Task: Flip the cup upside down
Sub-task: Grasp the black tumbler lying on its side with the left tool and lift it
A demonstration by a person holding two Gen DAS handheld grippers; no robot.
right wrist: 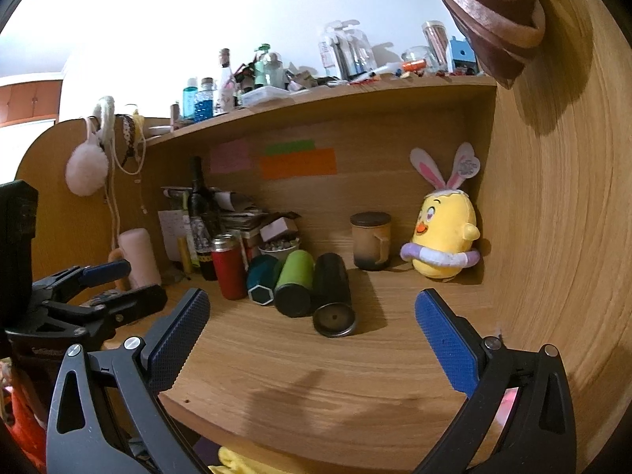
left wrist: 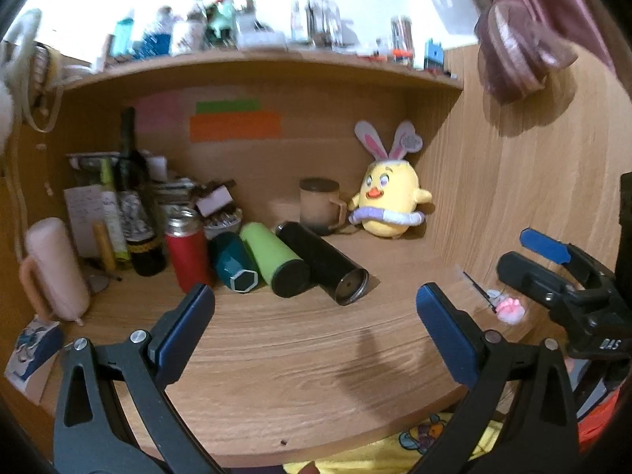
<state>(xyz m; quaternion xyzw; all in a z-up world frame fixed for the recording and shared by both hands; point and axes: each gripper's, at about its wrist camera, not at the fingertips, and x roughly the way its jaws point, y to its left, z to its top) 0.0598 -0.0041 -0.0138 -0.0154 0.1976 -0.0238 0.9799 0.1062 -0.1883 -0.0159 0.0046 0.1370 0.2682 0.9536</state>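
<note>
A brown mug with a handle and a dark lid (left wrist: 319, 205) stands upright at the back of the wooden desk (left wrist: 300, 355), beside a yellow chick plush (left wrist: 389, 205); it also shows in the right wrist view (right wrist: 370, 241). A pink mug with a handle (left wrist: 55, 268) stands at the left (right wrist: 138, 256). My left gripper (left wrist: 316, 328) is open and empty over the desk's front. My right gripper (right wrist: 312, 335) is open and empty, also near the front edge. The right gripper shows at the right of the left wrist view (left wrist: 553, 272), and the left gripper at the left of the right wrist view (right wrist: 98, 288).
A black tumbler (left wrist: 322, 262), a green one (left wrist: 274, 258) and a teal one (left wrist: 233, 262) lie on their sides mid-desk. A red flask (left wrist: 187, 249) and a dark bottle (left wrist: 132, 197) stand left. A wooden side wall (right wrist: 553, 237) closes the right. A cluttered shelf (left wrist: 260, 59) runs above.
</note>
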